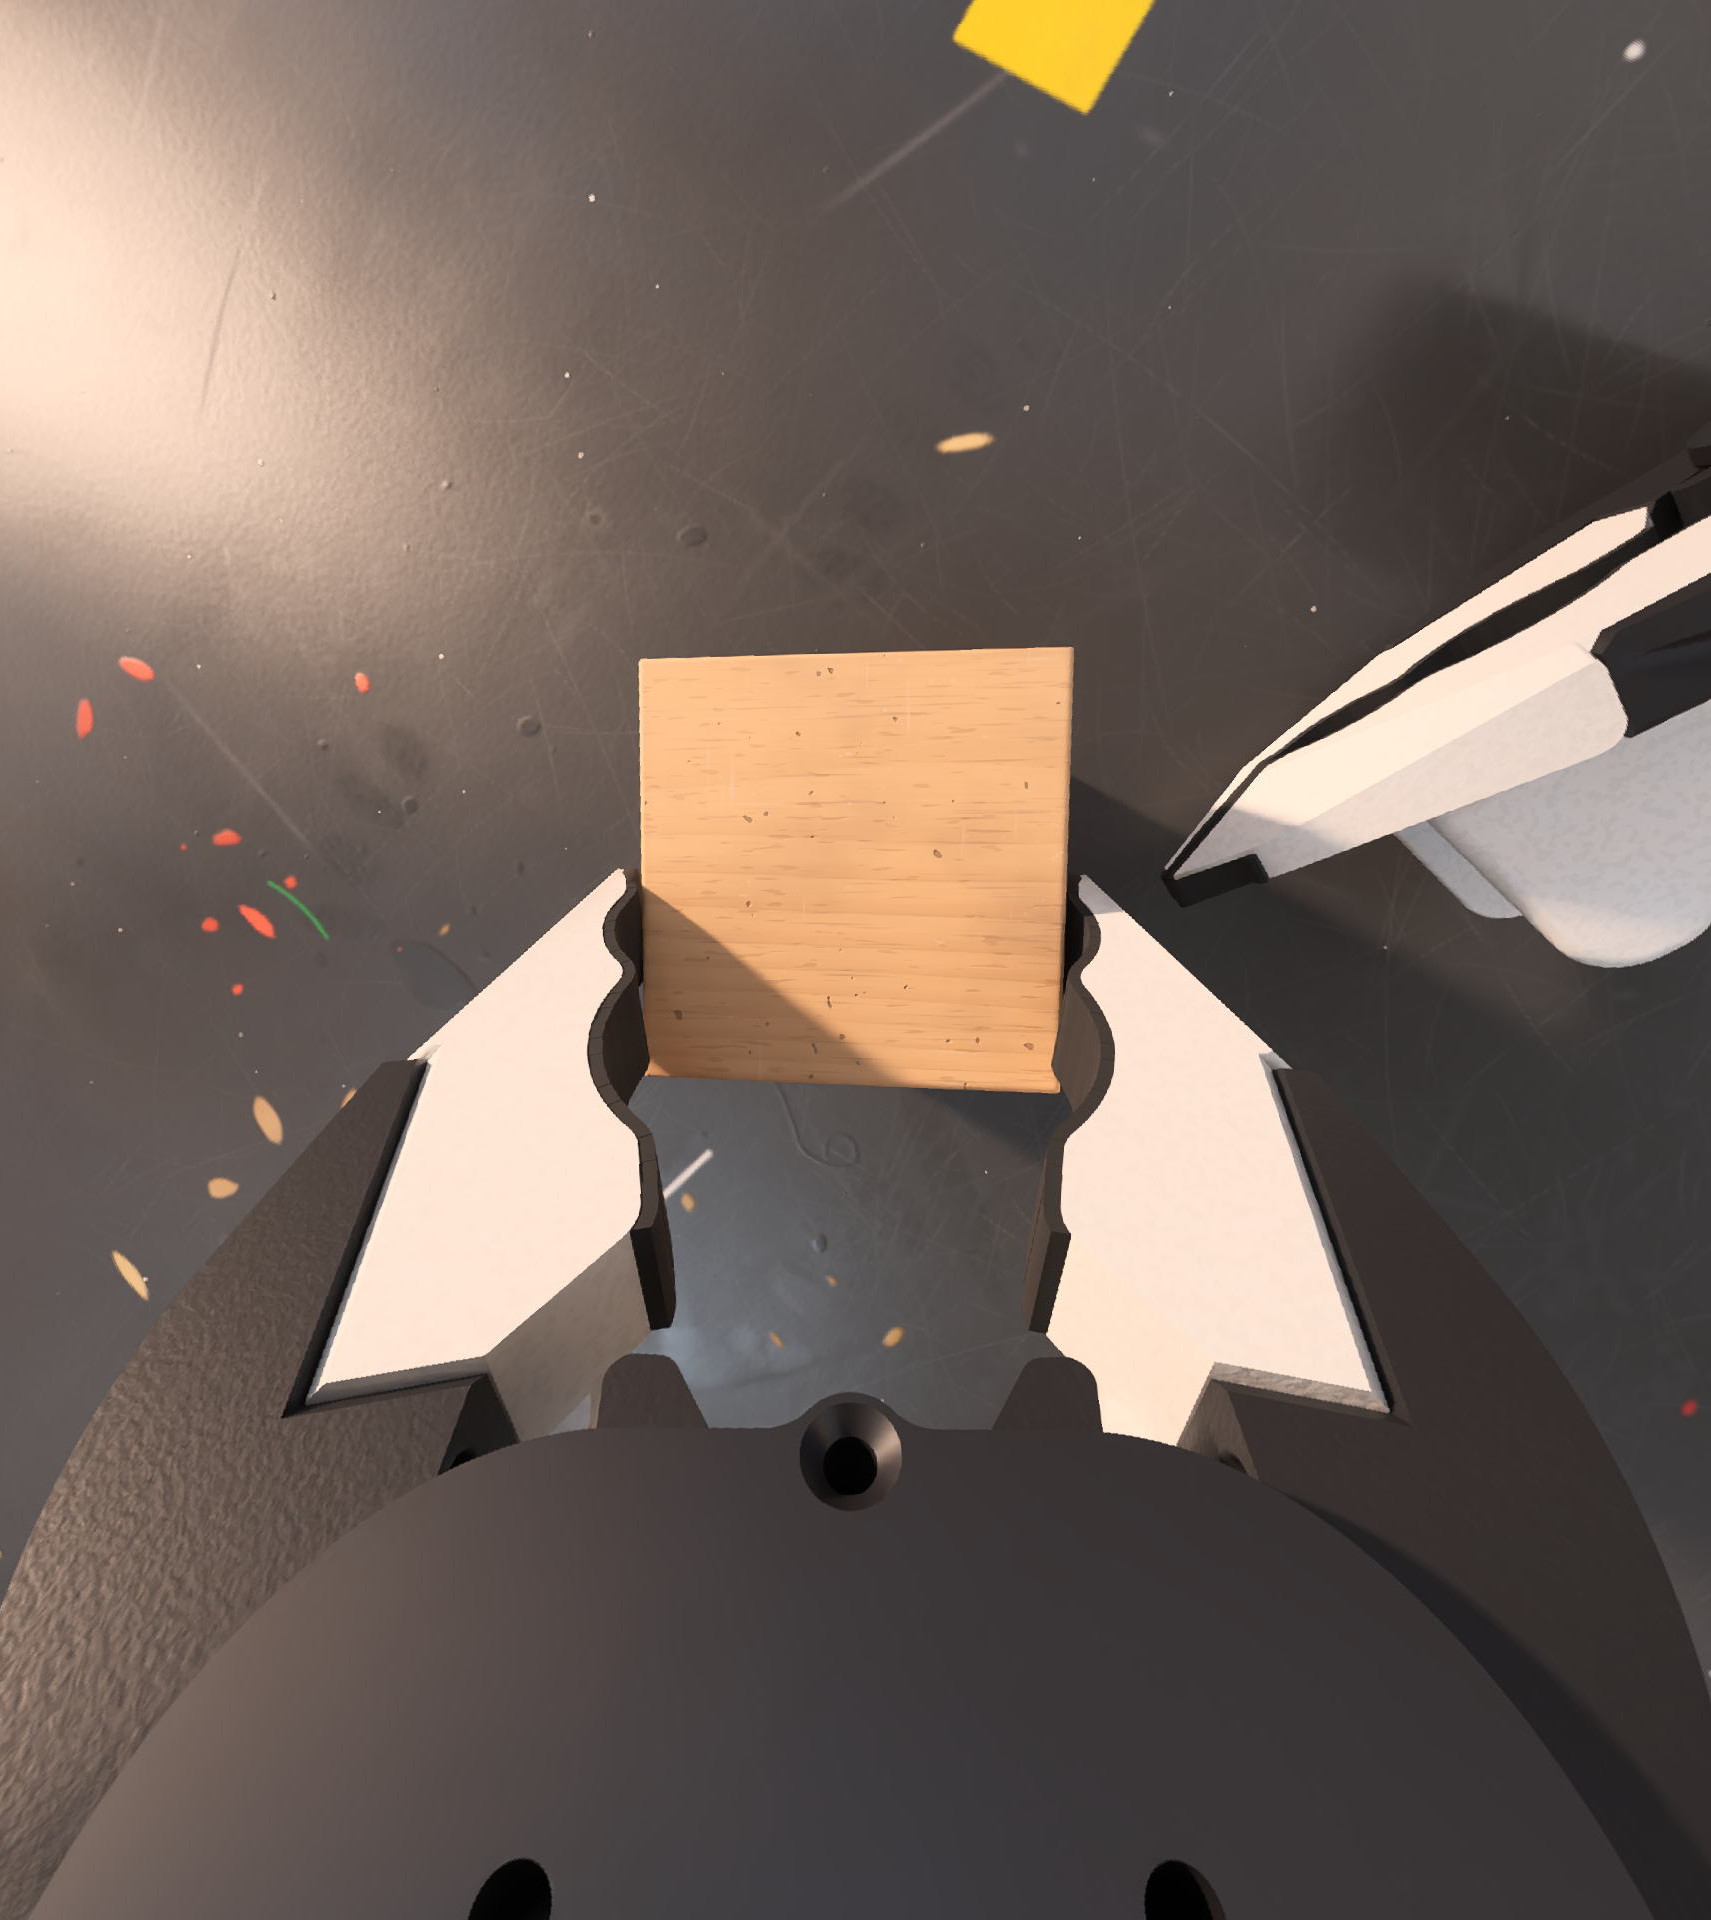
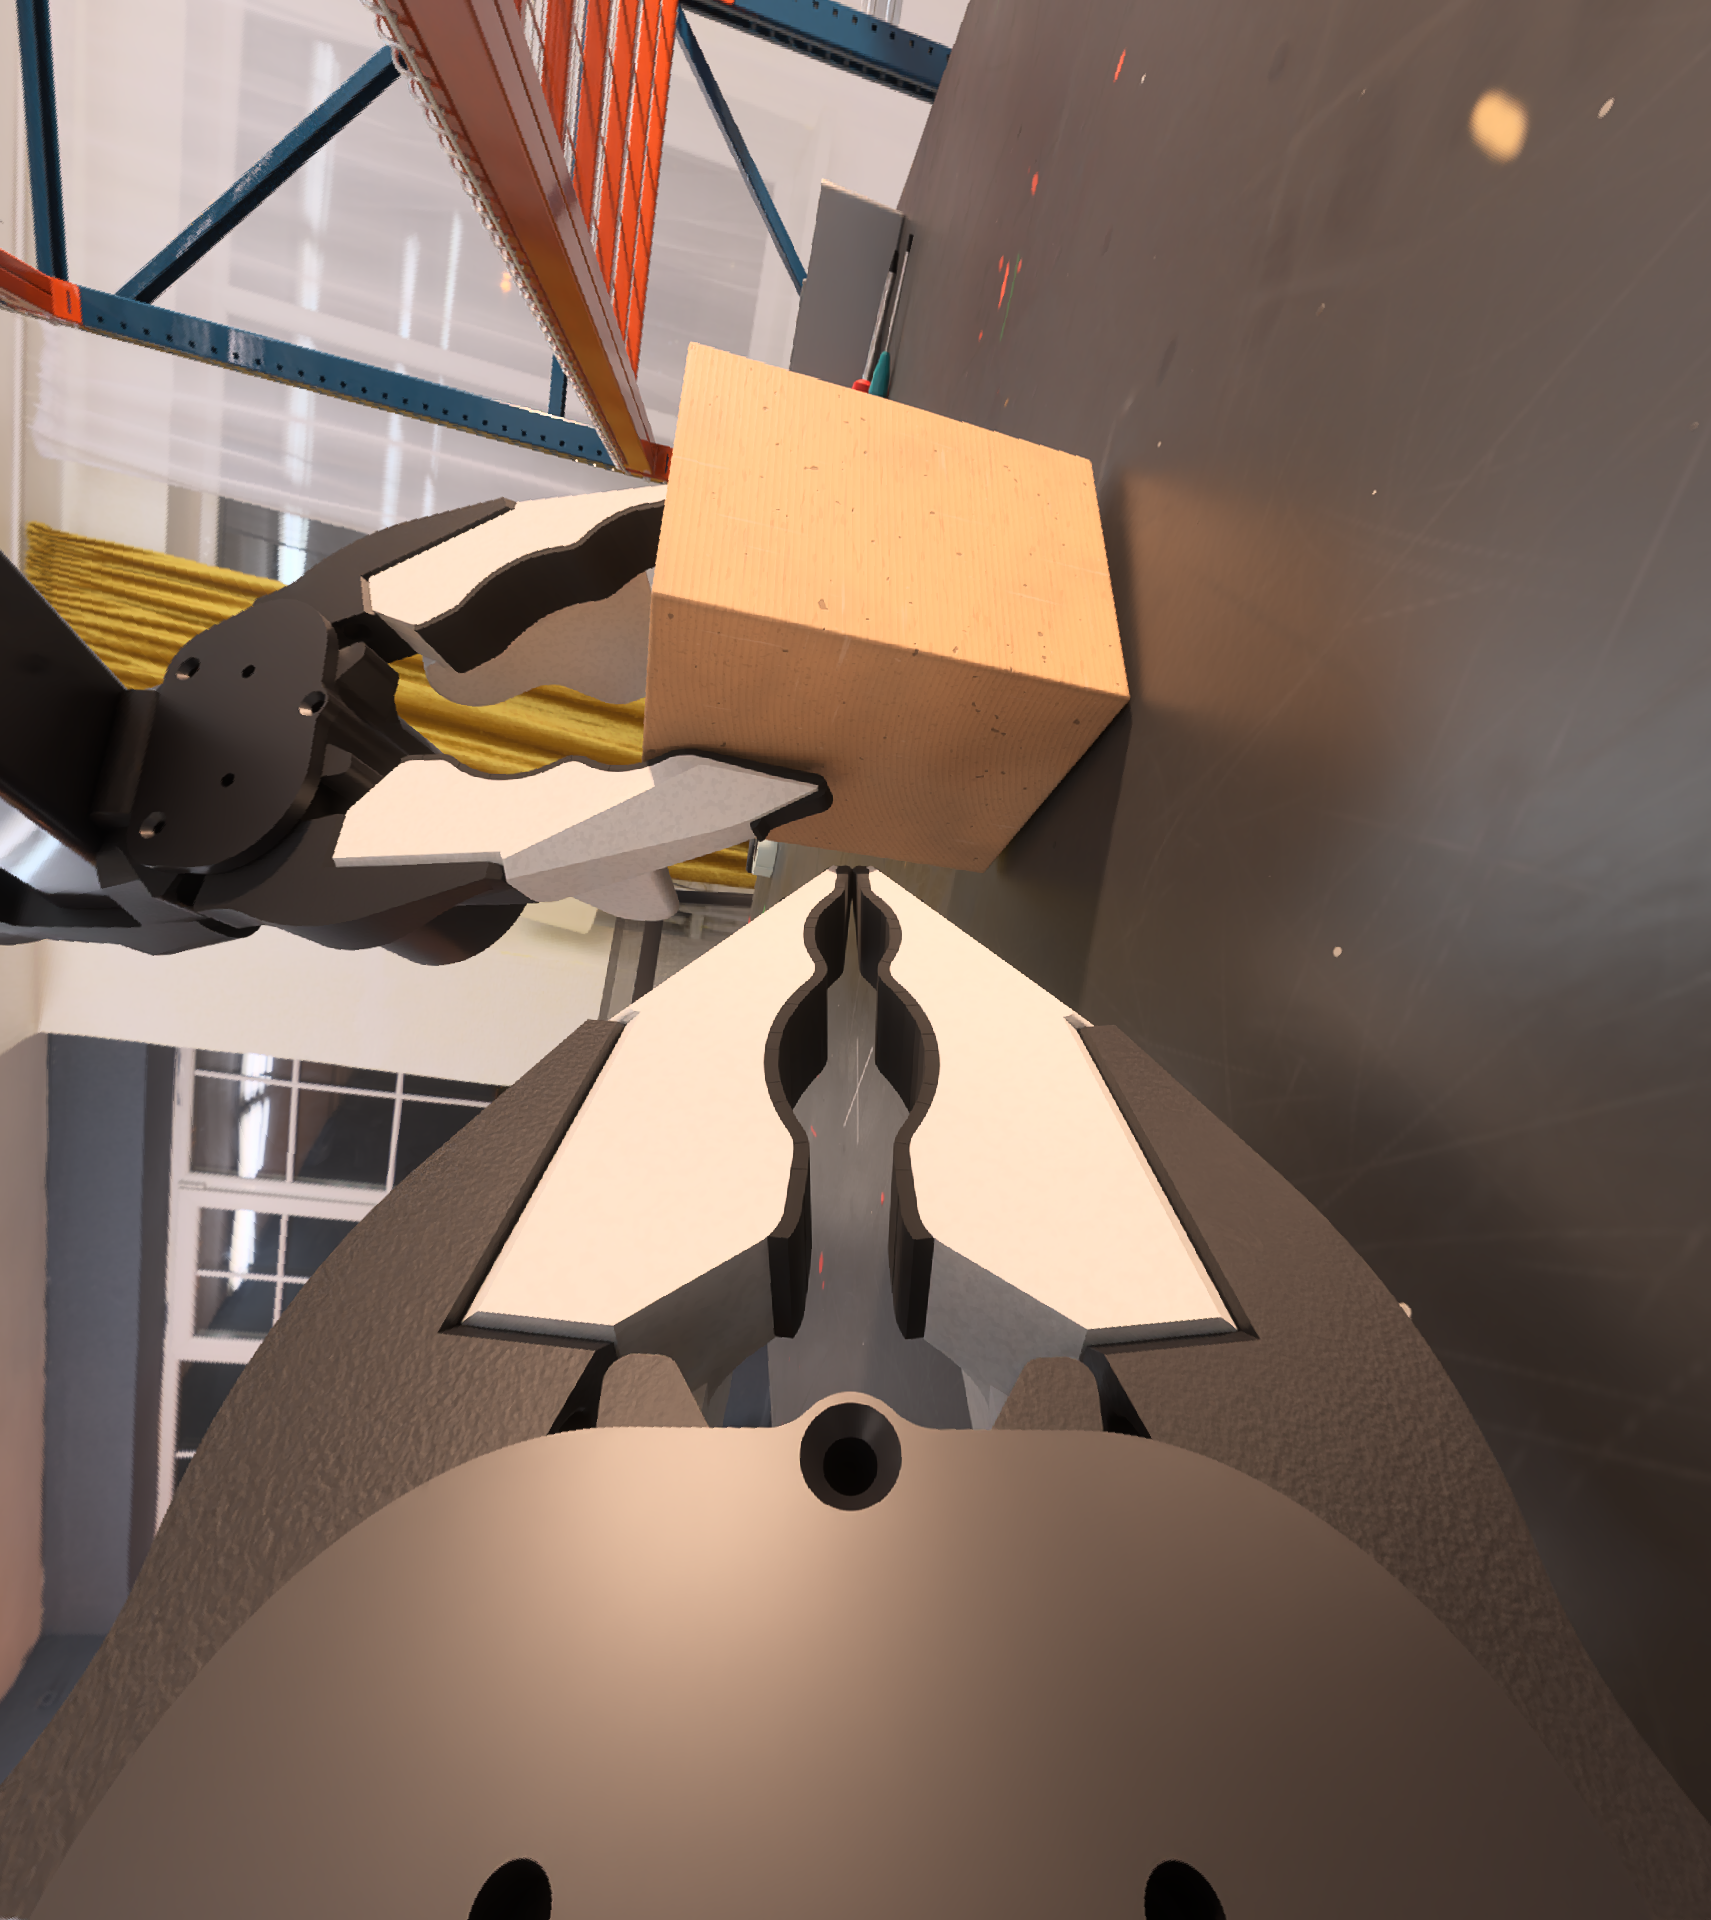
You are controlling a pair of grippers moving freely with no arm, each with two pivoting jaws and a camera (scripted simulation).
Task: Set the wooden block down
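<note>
The wooden block (image 1: 856, 862) is a light cube held between the fingers of my left gripper (image 1: 853, 883), which is shut on its two sides. I look straight down on it over the dark tabletop (image 1: 415, 416). In the right wrist view the block (image 2: 892, 623) has its far face against the tabletop (image 2: 1453, 727) and appears to touch it, with the left gripper (image 2: 742, 655) still clamped on it. My right gripper (image 2: 849, 875) is shut and empty, its tips just beside the block's near corner. It also shows in the left wrist view (image 1: 1215, 873), right of the block.
A yellow patch (image 1: 1053, 47) lies on the table beyond the block. Paint specks (image 1: 248, 914) dot the surface. An orange and blue rack (image 2: 518, 208) stands off the table. A grey panel with thin tools (image 2: 861, 291) sits at the table's far edge.
</note>
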